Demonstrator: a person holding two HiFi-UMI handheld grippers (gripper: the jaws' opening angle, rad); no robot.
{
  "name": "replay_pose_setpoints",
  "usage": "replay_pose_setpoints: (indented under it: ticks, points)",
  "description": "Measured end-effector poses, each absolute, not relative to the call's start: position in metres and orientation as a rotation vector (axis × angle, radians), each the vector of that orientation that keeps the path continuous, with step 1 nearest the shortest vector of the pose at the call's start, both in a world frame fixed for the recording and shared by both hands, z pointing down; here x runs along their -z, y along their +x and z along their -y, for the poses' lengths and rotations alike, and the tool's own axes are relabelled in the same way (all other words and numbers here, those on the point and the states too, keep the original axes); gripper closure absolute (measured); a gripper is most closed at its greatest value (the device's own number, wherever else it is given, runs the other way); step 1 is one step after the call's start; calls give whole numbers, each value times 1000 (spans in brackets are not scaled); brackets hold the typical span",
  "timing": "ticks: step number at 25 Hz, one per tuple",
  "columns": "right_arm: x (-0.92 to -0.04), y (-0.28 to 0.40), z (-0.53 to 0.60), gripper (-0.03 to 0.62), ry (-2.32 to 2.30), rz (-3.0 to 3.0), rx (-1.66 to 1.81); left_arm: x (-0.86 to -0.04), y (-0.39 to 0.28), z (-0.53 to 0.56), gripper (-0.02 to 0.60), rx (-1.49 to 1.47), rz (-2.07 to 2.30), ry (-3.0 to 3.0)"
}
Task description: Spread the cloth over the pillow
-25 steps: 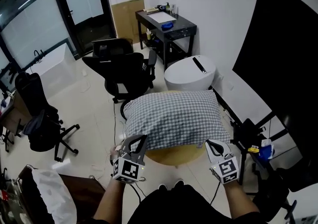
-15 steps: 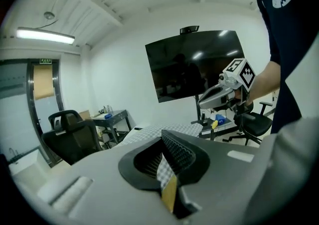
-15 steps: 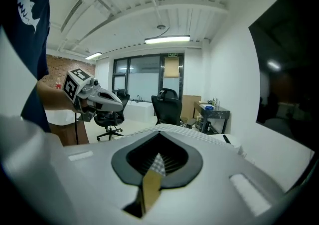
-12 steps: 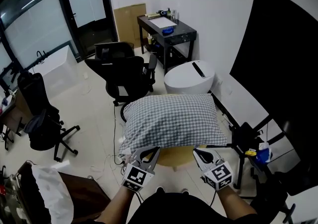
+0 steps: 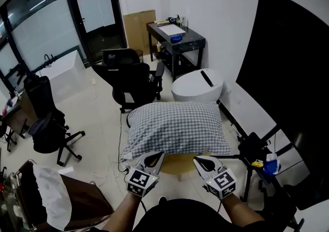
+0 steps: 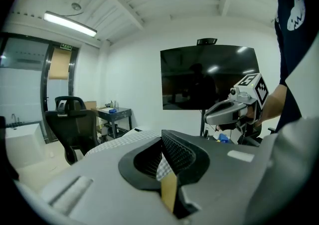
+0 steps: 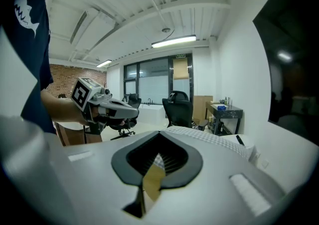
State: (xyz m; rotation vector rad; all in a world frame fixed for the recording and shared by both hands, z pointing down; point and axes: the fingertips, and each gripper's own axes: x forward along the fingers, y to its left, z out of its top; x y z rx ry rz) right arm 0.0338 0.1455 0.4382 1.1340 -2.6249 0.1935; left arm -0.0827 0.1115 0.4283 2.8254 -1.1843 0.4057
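At the far left of the head view, two black office chairs (image 5: pixel 46 133) stand on the pale floor beside a glass wall. Below them is a brown table (image 5: pixel 87 202) with a white bag (image 5: pixel 49 200) on it. Further in, a larger black chair (image 5: pixel 131 79) faces a black desk (image 5: pixel 177 38) against the back wall, and a white round bin (image 5: pixel 198 84) sits just beside that desk.

In the middle, the checked cloth (image 5: pixel 175 128) lies draped over the plump pillow, which is hidden under it. Both rest on a round wooden table (image 5: pixel 180 163), whose edge shows beneath the cloth's near side.

The left gripper (image 5: pixel 154 157) meets the near edge of the cloth towards its left corner. Its own view shows the jaws pressed together with a fold of checked fabric (image 6: pixel 162 168) pinched between them. The right gripper (image 5: pixel 201 161) is close beside it, at the same near edge a little to the right. Its jaws are likewise clamped tight on a small tuck of the cloth (image 7: pixel 157 161). Each gripper shows in the other's camera, held out level by a bare forearm.

To the right, a black tripod (image 5: pixel 252 148) stands near the table with a small blue object (image 5: pixel 270 166) by it. A large black screen (image 5: pixel 288 71) fills the right side.
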Motion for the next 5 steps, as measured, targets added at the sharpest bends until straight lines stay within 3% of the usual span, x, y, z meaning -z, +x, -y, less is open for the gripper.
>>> replay_pose_setpoints:
  ticks: [5]
  points:
    - [-437, 38, -149, 588, 1117, 2638, -221, -425, -74, -112, 577, -360, 1196, 2784]
